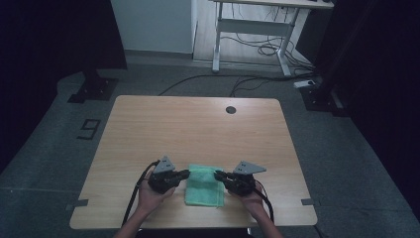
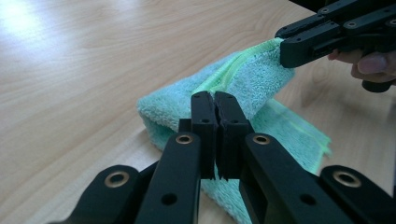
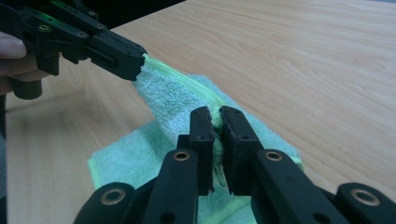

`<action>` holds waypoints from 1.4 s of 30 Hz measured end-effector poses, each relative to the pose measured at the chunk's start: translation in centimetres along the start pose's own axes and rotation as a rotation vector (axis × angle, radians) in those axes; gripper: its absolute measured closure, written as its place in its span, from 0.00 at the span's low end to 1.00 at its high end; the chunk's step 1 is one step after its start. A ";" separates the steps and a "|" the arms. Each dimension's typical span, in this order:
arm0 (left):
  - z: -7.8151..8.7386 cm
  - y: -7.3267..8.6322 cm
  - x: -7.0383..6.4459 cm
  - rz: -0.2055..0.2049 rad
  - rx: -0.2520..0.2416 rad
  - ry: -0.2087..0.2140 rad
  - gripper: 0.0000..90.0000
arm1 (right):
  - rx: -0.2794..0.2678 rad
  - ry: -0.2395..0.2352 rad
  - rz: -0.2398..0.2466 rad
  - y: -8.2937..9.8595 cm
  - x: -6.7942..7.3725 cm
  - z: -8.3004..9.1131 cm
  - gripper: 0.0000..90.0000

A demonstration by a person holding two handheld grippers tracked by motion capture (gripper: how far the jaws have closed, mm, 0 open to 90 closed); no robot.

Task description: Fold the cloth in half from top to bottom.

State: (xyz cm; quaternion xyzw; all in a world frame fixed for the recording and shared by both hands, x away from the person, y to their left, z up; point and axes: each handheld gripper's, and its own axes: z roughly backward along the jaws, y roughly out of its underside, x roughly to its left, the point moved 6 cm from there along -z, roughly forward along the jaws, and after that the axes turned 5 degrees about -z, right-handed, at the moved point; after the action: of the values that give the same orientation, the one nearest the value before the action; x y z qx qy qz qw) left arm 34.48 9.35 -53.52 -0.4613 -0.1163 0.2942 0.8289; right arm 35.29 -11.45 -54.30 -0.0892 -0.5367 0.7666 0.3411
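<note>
Your left gripper's fingers [image 2: 204,135] are pressed together on the near hem of the green cloth [image 1: 203,184], and the right gripper's fingers [image 3: 233,149] are likewise clamped on that same stitched edge, so you hold one border at two spots with the fabric lifted between them. In the high view the left gripper [image 1: 184,173] sits at the cloth's left corner and the right gripper [image 1: 218,174] at its right corner, the rest of the cloth lying folded on the bench [image 1: 198,124] near your side. Expect it to handle as a light, limp terry towel: it sags and drapes between the two holds (nothing stiff to push against), will not slip much thanks to the nap, and cannot break. The brighter yellow-green hem [image 2: 233,70] looks like the soundest place to grip, since the binding is denser than the pile; keep both holds near the corners so the edge stays taut and the lower layers do not bunch. No brand, tag or lettering can be read on the cloth; on the floor left of the bench a taped mark [image 1: 89,129] reads like a "9".
</note>
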 end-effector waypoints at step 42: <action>1.2 3.0 -3.8 -0.020 0.040 0.083 0.64 | 0.092 -0.069 0.072 5.1 4.4 3.2 0.70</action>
State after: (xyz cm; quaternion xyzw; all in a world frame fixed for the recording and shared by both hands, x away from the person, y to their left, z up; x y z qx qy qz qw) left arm 29.72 9.11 -55.07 -0.4550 -0.0805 0.2687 0.8451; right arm 28.22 -12.16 -56.45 -0.0665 -0.5088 0.8048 0.2984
